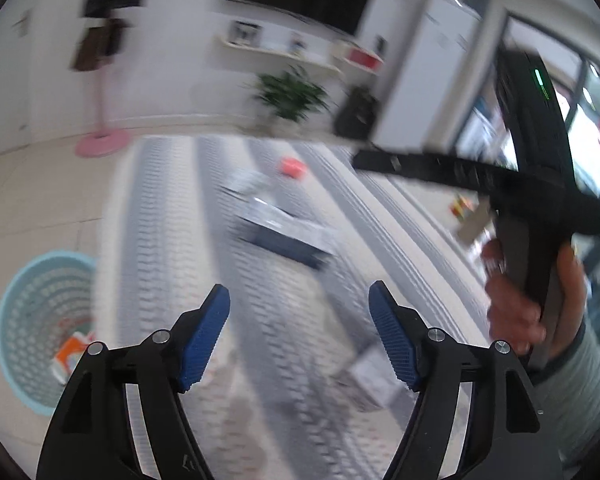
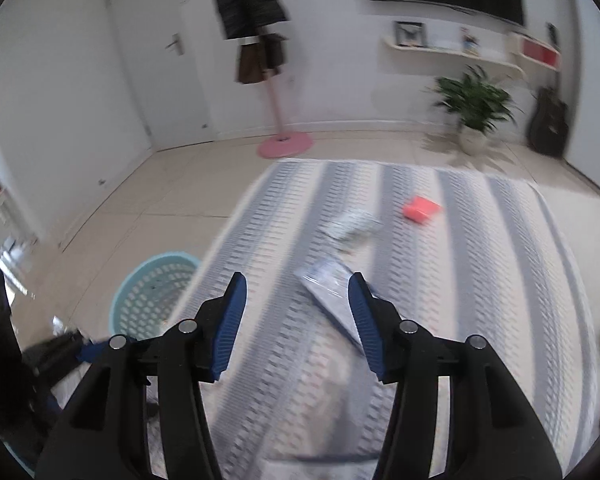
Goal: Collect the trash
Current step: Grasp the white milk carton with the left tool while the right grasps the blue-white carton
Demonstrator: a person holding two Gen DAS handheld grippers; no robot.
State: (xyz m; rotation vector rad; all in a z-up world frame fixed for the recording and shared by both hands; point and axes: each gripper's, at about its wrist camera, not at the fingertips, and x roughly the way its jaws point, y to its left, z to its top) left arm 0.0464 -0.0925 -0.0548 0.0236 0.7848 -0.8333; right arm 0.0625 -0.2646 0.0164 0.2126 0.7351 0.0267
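1. Left wrist view: the left gripper hangs over a grey-and-white striped rug with its blue pads wide apart and nothing between them. Ahead of the fingertips, well apart from them, a flat blue-edged packet lies on the rug; beyond it lie a pale wrapper and a small pink-red box. A light blue perforated basket stands on the tile floor left of the rug, with an orange-and-white carton inside. At the right, a hand grips the handle of the other gripper.

2. Right wrist view: the right gripper also hangs above the rug, jaws parted and empty. The clear plastic packet lies just beyond and partly behind the right pad, not clamped. Farther off lie the crumpled wrapper and the pink-red box. The basket stands to the left, off the rug.
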